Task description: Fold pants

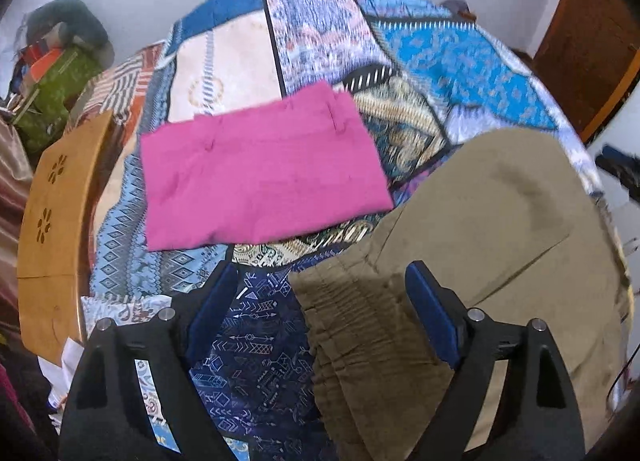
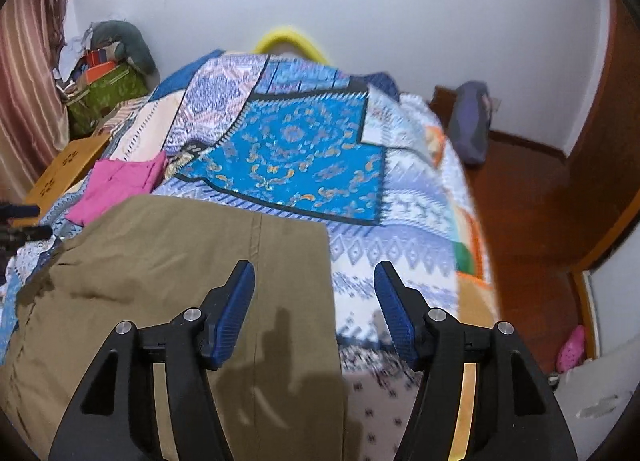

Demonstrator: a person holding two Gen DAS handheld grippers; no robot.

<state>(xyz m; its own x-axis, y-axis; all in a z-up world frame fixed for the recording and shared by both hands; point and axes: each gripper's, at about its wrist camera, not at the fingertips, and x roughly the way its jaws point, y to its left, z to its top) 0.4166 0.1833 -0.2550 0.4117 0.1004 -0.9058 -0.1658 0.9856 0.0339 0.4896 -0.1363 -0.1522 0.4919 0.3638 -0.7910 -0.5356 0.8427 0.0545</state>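
I can read no text, label, brand or number in either wrist view; the patchwork bedspread (image 2: 304, 157) carries only ornament, and the orange box (image 1: 54, 61) on the pile is too blurred

The left gripper (image 1: 322, 293) hovers with its jaws spread wide over the elastic waistband of the olive pants (image 1: 480, 229), which lie flat on the patchwork bedspread (image 1: 452, 57). A folded pink garment (image 1: 260, 173) rests on the bedspread just beyond, near the pants. A wooden board (image 1: 52, 221) stands at the bed's left edge.
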